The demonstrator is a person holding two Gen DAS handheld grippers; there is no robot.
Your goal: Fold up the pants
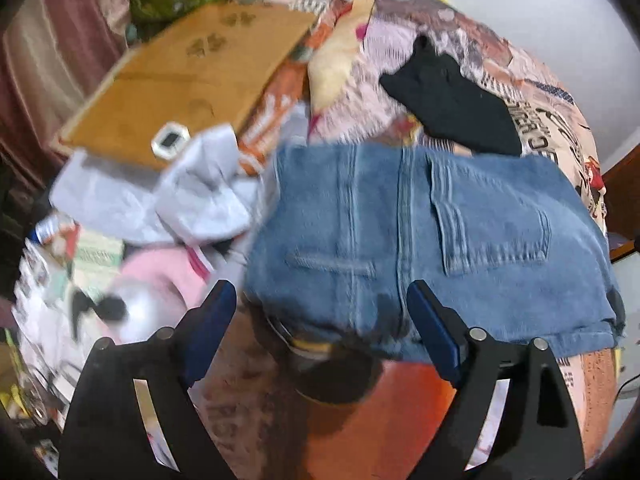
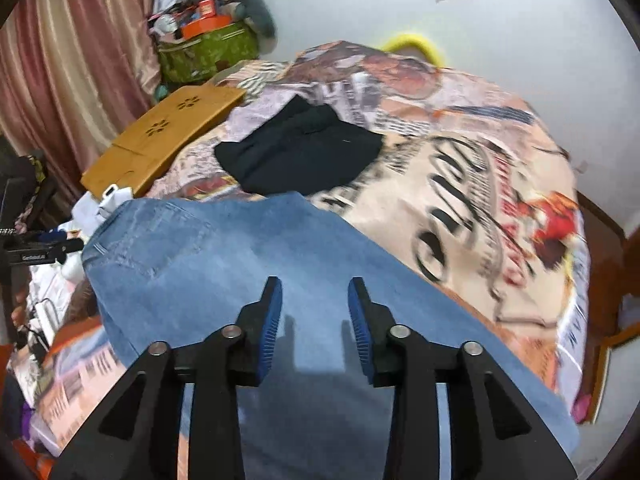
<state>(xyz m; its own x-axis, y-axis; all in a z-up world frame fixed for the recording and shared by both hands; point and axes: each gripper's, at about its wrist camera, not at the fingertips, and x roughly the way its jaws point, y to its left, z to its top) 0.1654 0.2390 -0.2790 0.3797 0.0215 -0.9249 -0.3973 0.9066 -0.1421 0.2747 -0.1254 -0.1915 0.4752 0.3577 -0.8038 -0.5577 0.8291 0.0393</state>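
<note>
A bed covered by a printed comic-pattern bedspread (image 2: 460, 184) is noted. On it the folded blue denim pants (image 1: 420, 240) are laid flat, long axis crosswise, just ahead of and below both grippers. The left gripper (image 1: 320, 300) is spread wide and empty at the near hem; the right gripper (image 2: 315, 292) is partly parted, empty, above mid-cloth.

Bare bedspread (image 2: 480, 208) right of jeans (image 2: 224, 264): open passage. Black garment (image 2: 300, 152) blocks far side. Left side crowded: grey cloth (image 1: 160, 196), wooden board (image 2: 160, 140), green bag (image 2: 208, 52).
</note>
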